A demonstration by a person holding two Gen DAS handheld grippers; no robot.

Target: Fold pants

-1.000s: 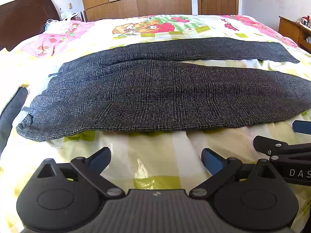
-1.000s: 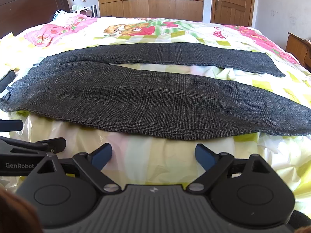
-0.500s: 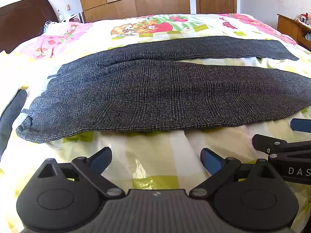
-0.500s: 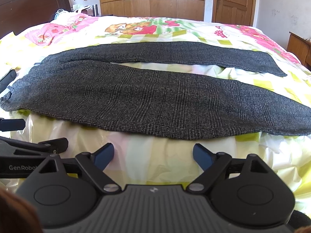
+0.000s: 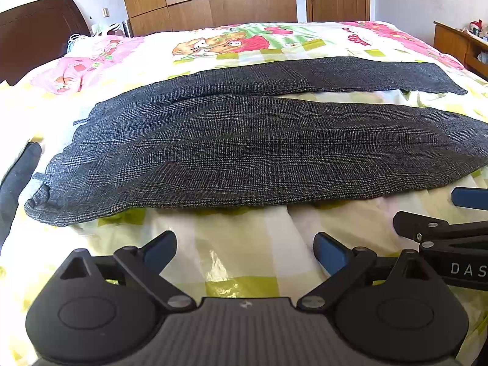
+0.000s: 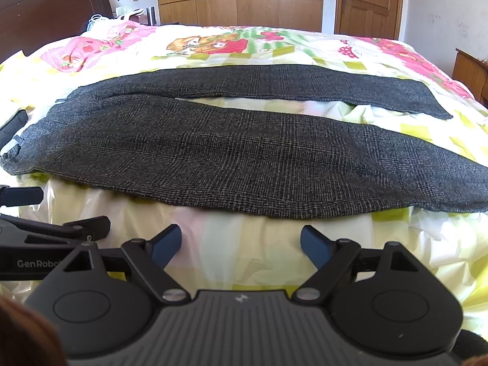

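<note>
Dark grey checked pants [image 5: 259,149] lie flat across the bed, waist at the left, both legs spread toward the right; the right wrist view shows the same pants [image 6: 244,158]. My left gripper [image 5: 245,251] hovers over bare bedding just short of the near leg's hem edge, jaws wide, nothing between them. My right gripper [image 6: 241,245] sits beside it to the right, also short of the near leg; its jaws are closing slowly with nothing between them. Each gripper shows at the other view's edge.
The bed [image 5: 244,259] has a yellow-green checked cover with pink cartoon prints. A dark folded cloth [image 5: 15,180] lies at the left edge. A dark headboard [image 5: 36,30] stands left, wooden wardrobes and a door behind, a wooden side table [image 5: 457,45] right.
The right gripper's blue fingertips have drawn slightly closer together. The left gripper and the pants look the same.
</note>
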